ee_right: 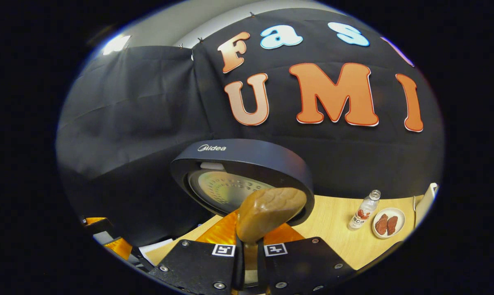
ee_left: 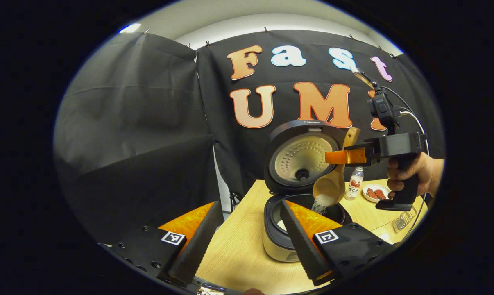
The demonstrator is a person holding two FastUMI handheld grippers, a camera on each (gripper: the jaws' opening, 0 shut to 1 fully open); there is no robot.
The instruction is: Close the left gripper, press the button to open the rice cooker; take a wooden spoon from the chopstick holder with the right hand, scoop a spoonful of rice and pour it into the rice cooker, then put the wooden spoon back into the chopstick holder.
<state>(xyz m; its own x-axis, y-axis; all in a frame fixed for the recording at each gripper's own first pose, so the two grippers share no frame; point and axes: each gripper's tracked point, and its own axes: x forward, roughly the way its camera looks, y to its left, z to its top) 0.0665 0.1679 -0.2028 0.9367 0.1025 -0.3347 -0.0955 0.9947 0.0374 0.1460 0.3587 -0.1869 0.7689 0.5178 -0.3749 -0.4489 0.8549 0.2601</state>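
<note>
Pouring now: your right claw (ee_right: 250, 262) is clenched on the wooden spoon (ee_left: 331, 186); keep its bowl tipped over the rice cooker (ee_left: 290, 241) pot, left claw (ee_left: 247, 241) released.

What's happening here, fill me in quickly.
A person is working two handheld grippers at a table. The right gripper has its fingers shut on a wooden spoon, tipped so rice spills into the rice cooker, whose lid stands open. The left gripper hangs open in front of the cooker, holding nothing. A bottle and a small plate sit behind.
</note>
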